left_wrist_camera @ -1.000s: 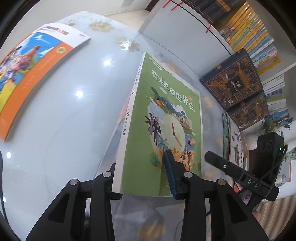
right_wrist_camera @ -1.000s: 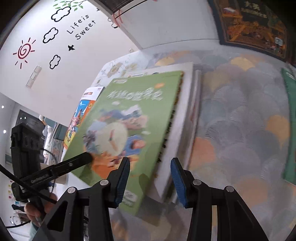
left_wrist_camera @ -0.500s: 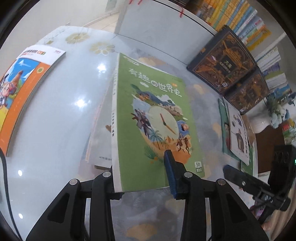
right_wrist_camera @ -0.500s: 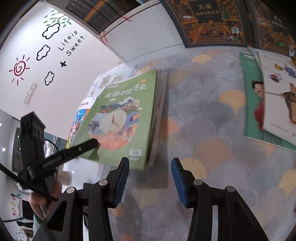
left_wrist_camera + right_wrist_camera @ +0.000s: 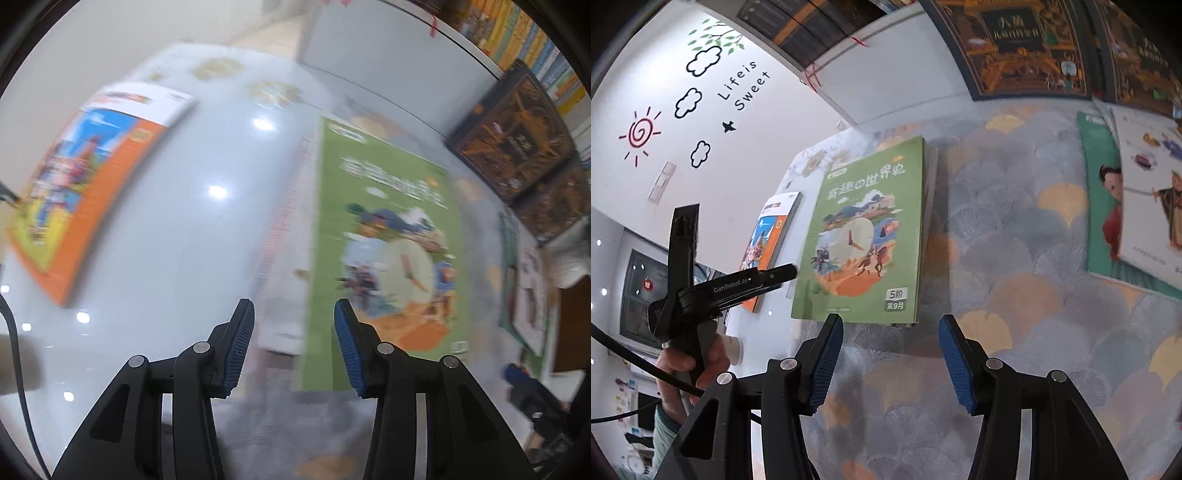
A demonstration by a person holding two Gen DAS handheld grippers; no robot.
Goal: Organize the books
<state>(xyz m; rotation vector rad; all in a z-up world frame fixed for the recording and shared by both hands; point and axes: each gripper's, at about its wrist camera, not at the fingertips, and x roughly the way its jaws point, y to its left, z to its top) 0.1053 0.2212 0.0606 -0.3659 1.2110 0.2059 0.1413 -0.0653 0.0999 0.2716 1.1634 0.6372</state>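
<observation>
Now the green book (image 5: 866, 236) lies flat on the worktop (image 5: 1015, 295), face up, on top of a thin pile of white books (image 5: 930, 206) whose edges show along its right side in the right wrist view. In that view the green book sits at about eleven o'clock from the right tongs (image 5: 890, 363), just past their blue pads. The right tongs are parting, and only the fan-patterned tablecloth shows between their two sides.

In the left wrist view, which is blurred, the green book (image 5: 388, 236) lies at about one o'clock from the left tongs (image 5: 293, 350). These tongs are also parting; the near corner of the pile shows in the gap, but the pads press on nothing. From the right wrist view the left tongs (image 5: 783, 275) hang at nine o'clock, held in a person's hand (image 5: 689, 365), their tip near the green book's left edge.

An orange-and-blue book (image 5: 79, 195) lies apart at ten o'clock in the left view, on the glossy bare part of the worktop. Two dark ornate books (image 5: 1015, 44) stand leaning against the bookshelf (image 5: 524, 40) at twelve to one o'clock in the right view. A teal picture book (image 5: 1102, 199) with a white picture book (image 5: 1152, 192) overlapping it lies at two o'clock.
</observation>
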